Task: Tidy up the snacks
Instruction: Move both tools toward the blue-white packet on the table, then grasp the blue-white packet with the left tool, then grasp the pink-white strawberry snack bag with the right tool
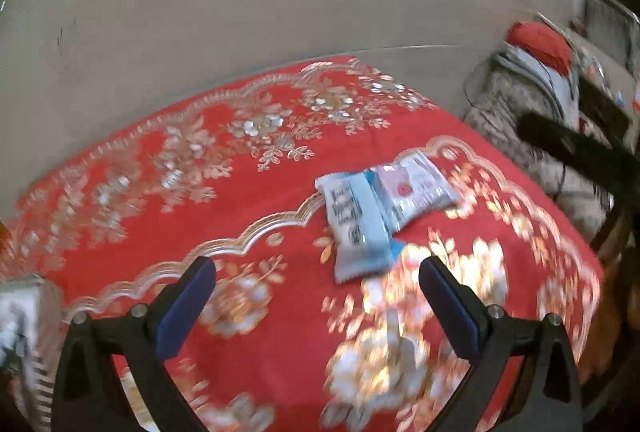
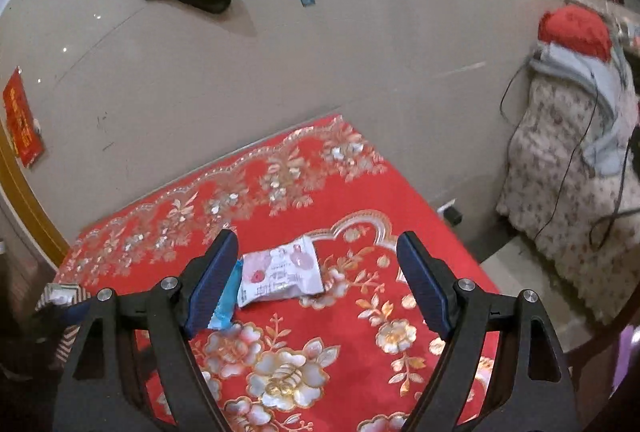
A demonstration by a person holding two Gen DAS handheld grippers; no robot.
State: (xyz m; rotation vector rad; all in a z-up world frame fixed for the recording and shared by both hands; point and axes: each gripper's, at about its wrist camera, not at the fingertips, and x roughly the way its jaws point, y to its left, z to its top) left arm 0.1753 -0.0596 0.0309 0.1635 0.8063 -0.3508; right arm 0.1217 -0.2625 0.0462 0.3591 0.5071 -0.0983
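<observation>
2 flat shiny snack packs, a blue pack (image 1: 362, 228) & a pink pack (image 2: 280, 272), lie touching on the red flowery cloth (image 2: 340, 199), w/ left gripper (image 1: 316, 272) & right gripper (image 2: 316, 252) both wide, holding nothing.

Home: floral tablecloth (image 2: 344, 191), draped furniture (image 2: 560, 171)

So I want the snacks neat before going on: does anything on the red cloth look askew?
Yes. The blue-and-white packet and the pink-and-white packet lie crossed near the middle of the red cloth, the pink one overlapping the blue one's end, both skewed. Neither looks torn or spilled.
</observation>
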